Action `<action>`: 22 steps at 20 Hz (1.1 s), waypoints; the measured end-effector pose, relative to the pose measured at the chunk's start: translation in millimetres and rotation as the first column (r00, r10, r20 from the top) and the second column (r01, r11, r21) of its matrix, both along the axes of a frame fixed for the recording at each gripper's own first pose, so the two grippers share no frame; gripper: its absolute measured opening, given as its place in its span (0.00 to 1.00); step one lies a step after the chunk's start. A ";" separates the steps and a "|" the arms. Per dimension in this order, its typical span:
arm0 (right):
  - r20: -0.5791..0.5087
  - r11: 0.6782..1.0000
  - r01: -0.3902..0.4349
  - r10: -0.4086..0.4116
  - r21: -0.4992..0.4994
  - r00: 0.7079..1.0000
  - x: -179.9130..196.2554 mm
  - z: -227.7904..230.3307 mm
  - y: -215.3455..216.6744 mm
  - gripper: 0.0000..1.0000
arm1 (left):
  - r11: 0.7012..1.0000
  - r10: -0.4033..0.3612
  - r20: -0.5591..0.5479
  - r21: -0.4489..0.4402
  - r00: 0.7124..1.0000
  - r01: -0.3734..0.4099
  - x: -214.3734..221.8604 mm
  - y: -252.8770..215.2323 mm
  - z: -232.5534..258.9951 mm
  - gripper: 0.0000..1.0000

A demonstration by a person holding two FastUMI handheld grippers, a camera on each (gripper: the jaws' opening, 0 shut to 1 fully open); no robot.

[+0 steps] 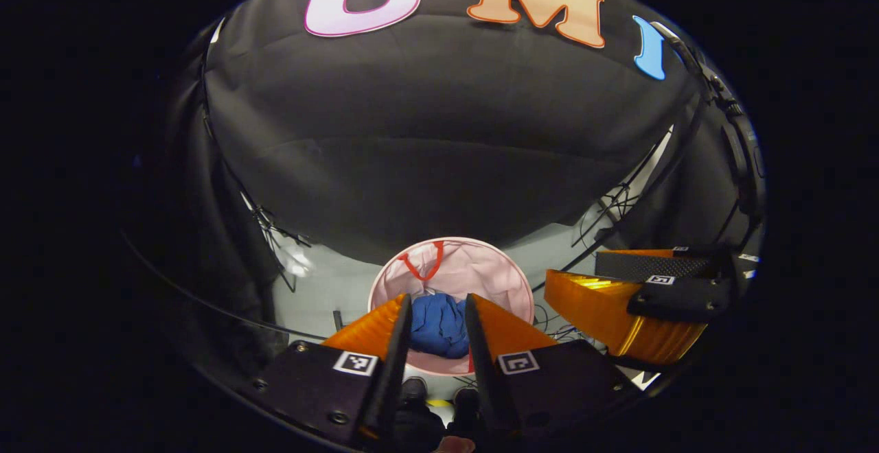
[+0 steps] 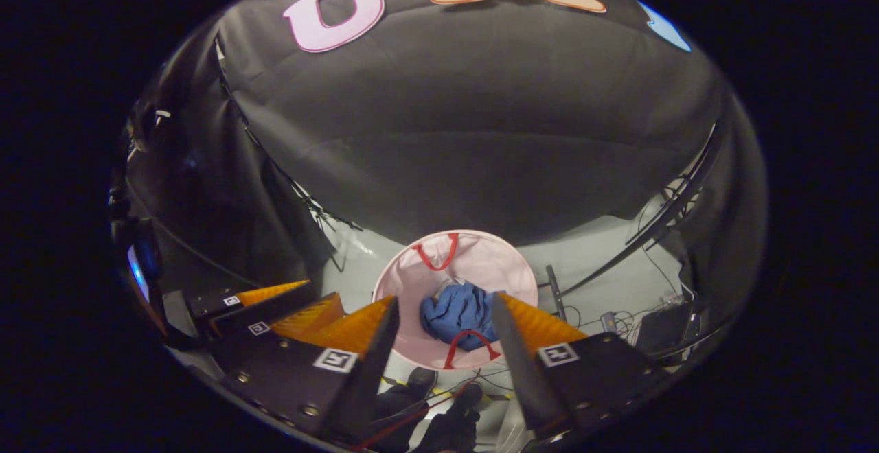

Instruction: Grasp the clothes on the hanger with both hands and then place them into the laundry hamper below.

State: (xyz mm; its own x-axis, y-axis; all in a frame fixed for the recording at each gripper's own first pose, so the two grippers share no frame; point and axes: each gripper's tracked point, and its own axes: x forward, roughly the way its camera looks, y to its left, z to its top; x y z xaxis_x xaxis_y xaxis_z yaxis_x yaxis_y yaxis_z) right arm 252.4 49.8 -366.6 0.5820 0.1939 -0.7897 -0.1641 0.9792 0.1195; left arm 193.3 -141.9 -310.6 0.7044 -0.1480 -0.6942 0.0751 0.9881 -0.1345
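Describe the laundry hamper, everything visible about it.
The laundry hamper is round, pale pink and looks like soft fabric, with slightly creased walls. It stands open on the light floor below both grippers, in front of the black cloth wall. Two red loop handles sit on opposite sides of its rim, far and near. A crumpled blue garment lies inside on the bottom. Nothing else appears to touch it.

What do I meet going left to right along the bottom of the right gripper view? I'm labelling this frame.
The left tongs, farther off, → this camera's own left finger → blue clothes in the pink hamper → own right finger → cables and a dark box on the floor.
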 end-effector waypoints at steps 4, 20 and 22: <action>0.032 1.000 -0.005 0.005 0.023 0.999 -12.7 12.4 -3.3 0.92 | 0.998 0.065 0.008 0.002 0.998 -0.065 -15.7 9.5 8.9 0.72; 0.182 0.992 0.110 -0.099 -0.053 0.978 -78.8 74.9 -14.4 1.00 | 0.993 0.083 0.153 0.073 0.985 -0.095 -72.6 72.8 79.6 0.97; 0.214 0.991 0.125 -0.111 -0.050 0.970 -90.0 90.3 -11.5 1.00 | 0.994 0.078 0.192 0.060 0.978 -0.091 -80.2 75.6 97.1 0.97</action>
State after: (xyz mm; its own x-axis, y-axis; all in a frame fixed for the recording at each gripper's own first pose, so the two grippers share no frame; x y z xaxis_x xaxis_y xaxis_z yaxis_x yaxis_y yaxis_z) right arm 162.4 38.3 -276.3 0.7522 0.0679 -0.6555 -0.0617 0.9976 0.0325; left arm 113.1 -66.3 -213.5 0.8320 -0.0393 -0.5534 0.0086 0.9983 -0.0580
